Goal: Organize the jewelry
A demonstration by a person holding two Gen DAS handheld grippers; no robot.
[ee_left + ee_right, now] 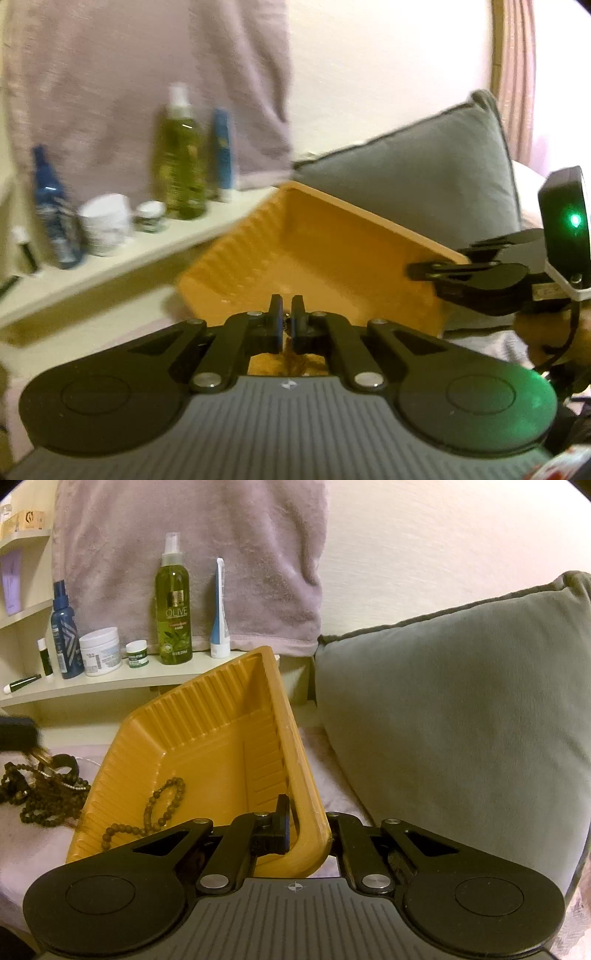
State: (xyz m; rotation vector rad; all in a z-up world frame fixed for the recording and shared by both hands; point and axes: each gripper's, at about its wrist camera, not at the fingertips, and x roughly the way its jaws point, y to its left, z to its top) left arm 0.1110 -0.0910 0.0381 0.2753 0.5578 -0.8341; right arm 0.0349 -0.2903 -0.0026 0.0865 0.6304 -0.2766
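One word reads clearly here: "OLIVE", in pale capitals on the green spray bottle [174, 609] standing on the shelf [110, 681], seen from the right wrist. Smaller print sits under that word, too fine to read. The white jar [99, 651] and the little green-banded jar [136, 654] beside it carry labels, but their lettering is illegible. From the left wrist everything is blurred, nothing readable.

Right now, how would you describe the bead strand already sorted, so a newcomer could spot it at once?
Start from the big grey cushion and go left to the tilted orange ribbed plastic tray, whose rim the right gripper pinches. Inside it lies a single brown round-bead strand. Unlike the tangled dark jewelry pile on the cloth beside the tray, it lies alone within the tray.
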